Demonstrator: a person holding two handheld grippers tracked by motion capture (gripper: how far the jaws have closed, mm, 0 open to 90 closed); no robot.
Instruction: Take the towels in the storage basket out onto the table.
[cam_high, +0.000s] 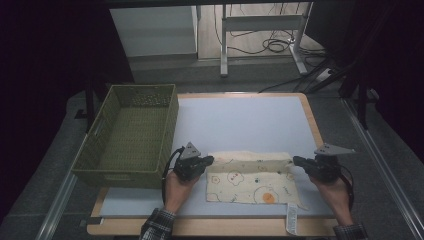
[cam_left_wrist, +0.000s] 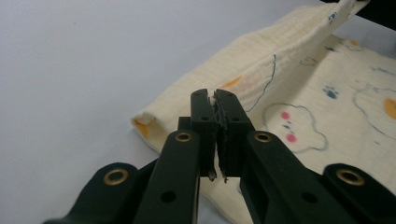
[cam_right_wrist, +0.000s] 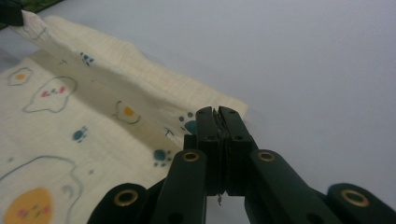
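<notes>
Both grippers (cam_high: 209, 160) (cam_high: 295, 160) pinch the cloth's (cam_high: 250, 180) far corners, between them

**Dim workroom around a pale table**

A table (cam_high: 240, 115) with a pale grey-blue top and light wooden edging stands on grey carpeted floor (cam_high: 45, 165). Beyond it, a white desk frame (cam_high: 260, 25) stands on a lighter wooden floor, with black cables (cam_high: 272, 45) coiled beneath. A white cabinet (cam_high: 155, 30) sits at the back left. The room's sides are dark.
</notes>
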